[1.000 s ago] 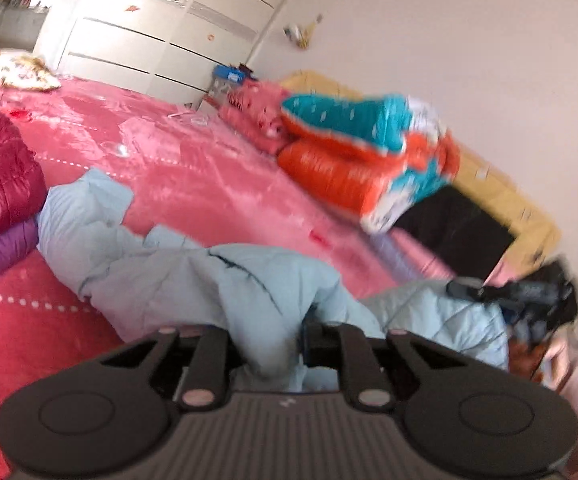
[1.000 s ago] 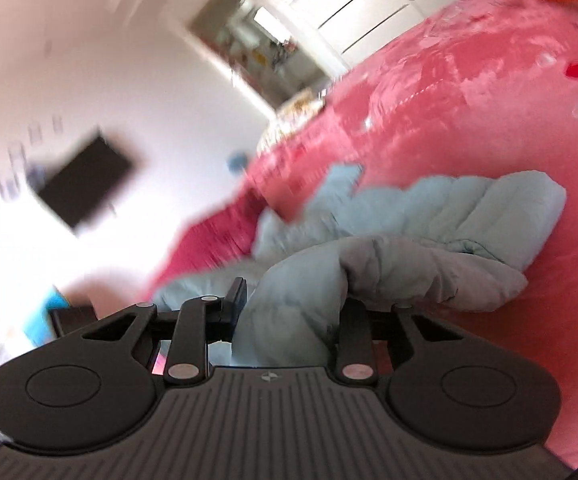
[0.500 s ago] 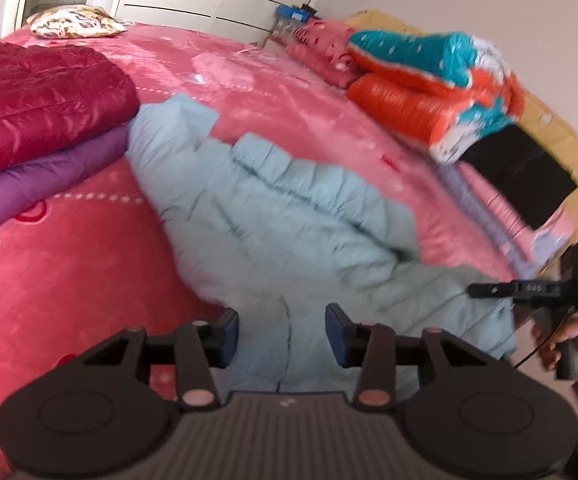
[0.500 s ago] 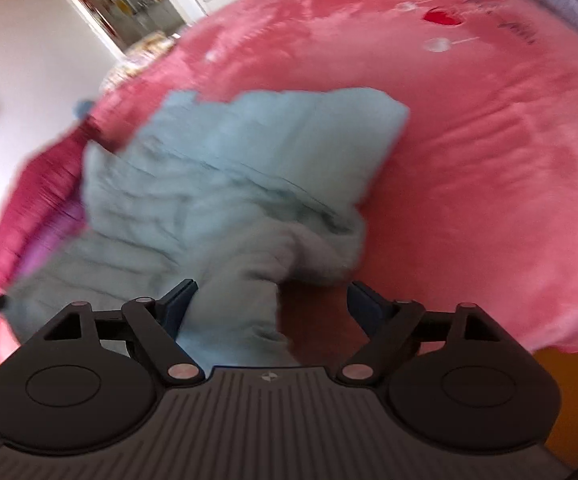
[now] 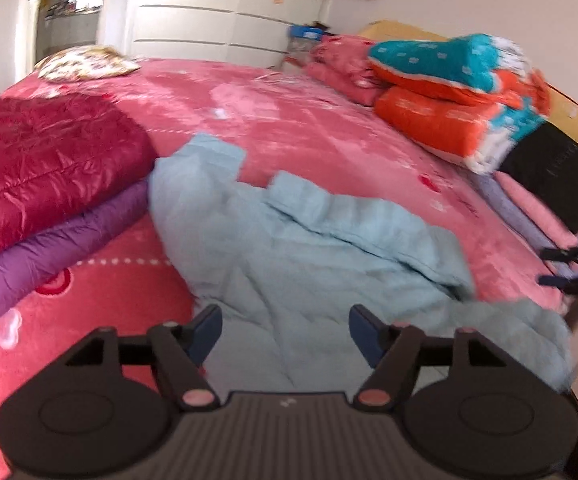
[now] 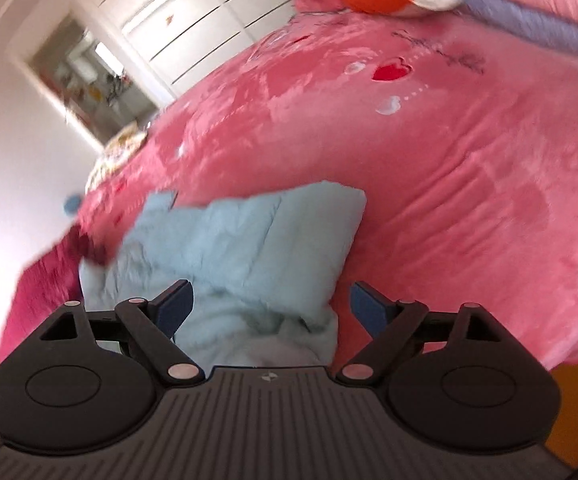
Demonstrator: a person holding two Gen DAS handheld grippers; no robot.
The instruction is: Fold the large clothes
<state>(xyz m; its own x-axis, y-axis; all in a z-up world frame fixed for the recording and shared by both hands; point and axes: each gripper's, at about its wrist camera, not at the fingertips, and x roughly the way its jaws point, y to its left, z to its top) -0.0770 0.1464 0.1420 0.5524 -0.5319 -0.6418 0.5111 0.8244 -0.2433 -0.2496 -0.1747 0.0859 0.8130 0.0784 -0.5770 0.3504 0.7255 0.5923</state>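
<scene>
Both tongs empty. Left gripper (image 5: 285, 330) has just been opening, jaws wide, nothing pinched; pale blue fabric only lies beyond the gap. Right gripper (image 6: 271, 308) is as wide as it goes, also just opened, the cloth under it but not pressed by either pad. Light blue padded jacket (image 5: 309, 248) lies loose and rumpled on the pink bedspread (image 5: 321, 128), near edge of the bed, one end draping toward the bed's side. Relative to the jacket: red and purple folded coats (image 5: 45, 184) touch its left edge, orange-teal quilt stack (image 5: 457, 92) sits well beyond it on the right. Reads like the lay-out step: garment dropped, not flattened, no fold made yet. Next move needs fresh grips on a hem or sleeve, spread it flat, smooth the bunched right end, then fold.
</scene>
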